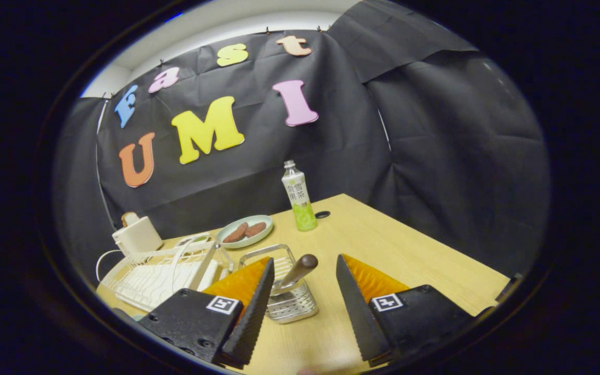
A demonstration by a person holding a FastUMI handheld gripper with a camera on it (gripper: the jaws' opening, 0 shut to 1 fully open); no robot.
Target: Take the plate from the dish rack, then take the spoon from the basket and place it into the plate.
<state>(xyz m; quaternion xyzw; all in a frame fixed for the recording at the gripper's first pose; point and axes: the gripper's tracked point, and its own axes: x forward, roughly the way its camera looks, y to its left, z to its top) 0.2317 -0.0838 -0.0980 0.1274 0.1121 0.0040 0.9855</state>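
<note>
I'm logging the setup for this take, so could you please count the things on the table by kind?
Bottle: 1
Plate with two brown pieces on it: 1
Toaster: 1
Dish rack: 1
Wire basket: 1
Spoon, standing in the basket: 1
Total: 6
The claw is open, its fingers either side of the spoon handle.

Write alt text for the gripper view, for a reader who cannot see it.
The gripper hangs with its jaws open over a wooden table, and the brown handle of a spoon in a wire basket lies between them. Beyond stand a white dish rack, a plate of brown food and a bottle.
</note>
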